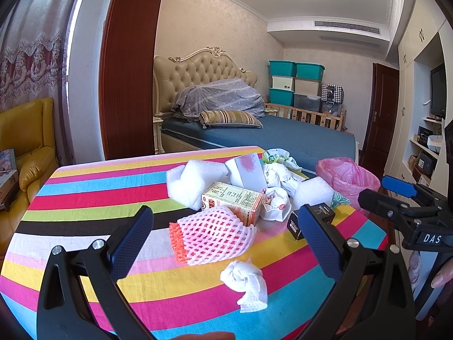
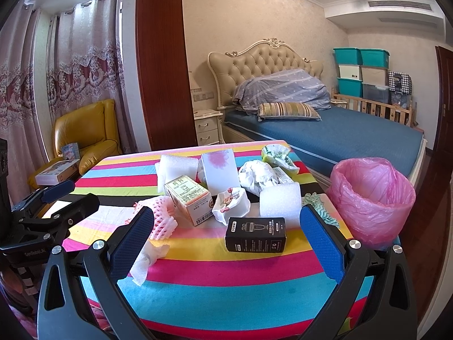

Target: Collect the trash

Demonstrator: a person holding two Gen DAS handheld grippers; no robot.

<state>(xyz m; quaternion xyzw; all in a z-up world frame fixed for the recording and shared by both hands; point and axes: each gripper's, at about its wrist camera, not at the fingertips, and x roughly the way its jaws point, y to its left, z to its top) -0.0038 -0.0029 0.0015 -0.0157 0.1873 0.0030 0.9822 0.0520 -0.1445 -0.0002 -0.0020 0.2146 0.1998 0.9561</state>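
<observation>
The trash sits heaped mid-frame on my striped table. Nearest, low in the left view, lies a crumpled white tissue (image 1: 245,282). Above it a pink foam fruit net (image 1: 213,235) lies on its side, touching a tan carton (image 1: 232,202) tipped on its edge. A small black box (image 2: 255,234) lies flat, centre of the right view. Behind are white foam blocks (image 1: 192,181), a white card box (image 1: 247,171) standing upright, and crumpled paper (image 2: 256,175). At right stands the open bin with a pink bag (image 2: 371,192).
</observation>
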